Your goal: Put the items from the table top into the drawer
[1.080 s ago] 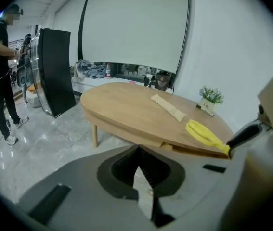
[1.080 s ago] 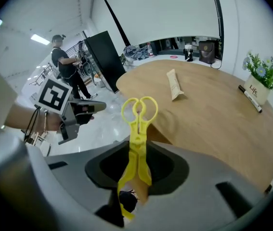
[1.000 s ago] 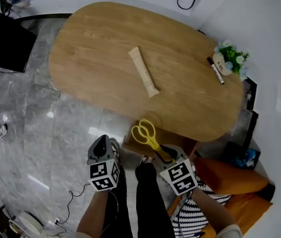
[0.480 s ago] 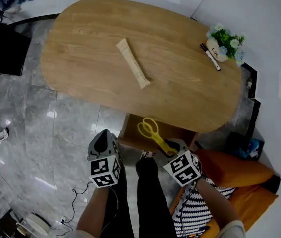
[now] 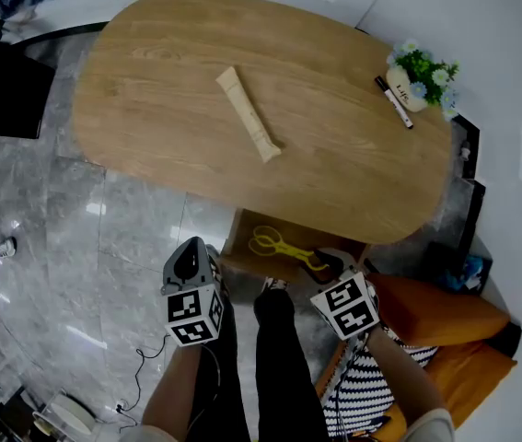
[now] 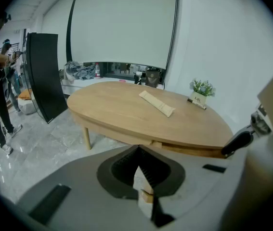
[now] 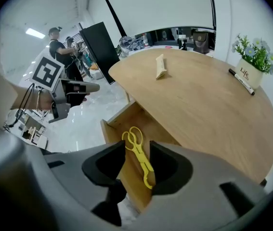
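right gripper (image 5: 325, 263) | fingers (image 7: 103, 165) just opening | tongs (image 5: 288, 250) loose between them, in drawer (image 5: 284, 226)

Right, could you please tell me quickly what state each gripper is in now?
Left gripper: shut, holding nothing.
Right gripper: open, its jaws have just been opening; the yellow tongs lie loose between them in the drawer.

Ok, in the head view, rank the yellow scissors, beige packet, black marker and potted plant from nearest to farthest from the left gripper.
From the left gripper:
1. Yellow scissors, in the open drawer to its right.
2. Beige packet, middle of the table.
3. Black marker, far right end.
4. Potted plant, just beyond the marker at the edge.
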Motion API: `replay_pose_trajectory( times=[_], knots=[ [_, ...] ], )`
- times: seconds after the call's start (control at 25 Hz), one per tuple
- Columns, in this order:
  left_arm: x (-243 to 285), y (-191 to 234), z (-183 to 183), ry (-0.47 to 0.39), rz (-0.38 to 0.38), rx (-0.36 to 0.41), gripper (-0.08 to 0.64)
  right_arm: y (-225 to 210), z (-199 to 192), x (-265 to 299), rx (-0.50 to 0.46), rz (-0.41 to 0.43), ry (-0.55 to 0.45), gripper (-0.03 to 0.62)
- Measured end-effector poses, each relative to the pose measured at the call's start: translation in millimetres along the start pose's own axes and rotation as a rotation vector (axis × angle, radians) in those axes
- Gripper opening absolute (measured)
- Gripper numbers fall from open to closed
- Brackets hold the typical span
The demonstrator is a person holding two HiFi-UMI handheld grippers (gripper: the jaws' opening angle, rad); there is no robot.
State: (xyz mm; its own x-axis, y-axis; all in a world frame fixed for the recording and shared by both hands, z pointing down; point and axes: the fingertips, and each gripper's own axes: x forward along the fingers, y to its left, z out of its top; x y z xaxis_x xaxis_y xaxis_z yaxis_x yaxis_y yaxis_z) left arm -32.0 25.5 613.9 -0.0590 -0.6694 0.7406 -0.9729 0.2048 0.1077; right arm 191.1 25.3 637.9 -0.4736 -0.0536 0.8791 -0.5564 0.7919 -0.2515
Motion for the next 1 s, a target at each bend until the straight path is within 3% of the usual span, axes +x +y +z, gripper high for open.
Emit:
replay_pose_trajectory(
  times=[0.44,1.0],
  knots=[
    [4.3,20.5,12.9,-0.007,0.004,-0.015,0.0,4.0,46.5,6.2,0.035,-0.007,-0.039,0.152],
    [17.0,75.8,55.2,-0.035,0.013,-0.072,0.0,-22.4,188.3,29.3,0.024,-0.127,-0.15,0.152]
  ],
)
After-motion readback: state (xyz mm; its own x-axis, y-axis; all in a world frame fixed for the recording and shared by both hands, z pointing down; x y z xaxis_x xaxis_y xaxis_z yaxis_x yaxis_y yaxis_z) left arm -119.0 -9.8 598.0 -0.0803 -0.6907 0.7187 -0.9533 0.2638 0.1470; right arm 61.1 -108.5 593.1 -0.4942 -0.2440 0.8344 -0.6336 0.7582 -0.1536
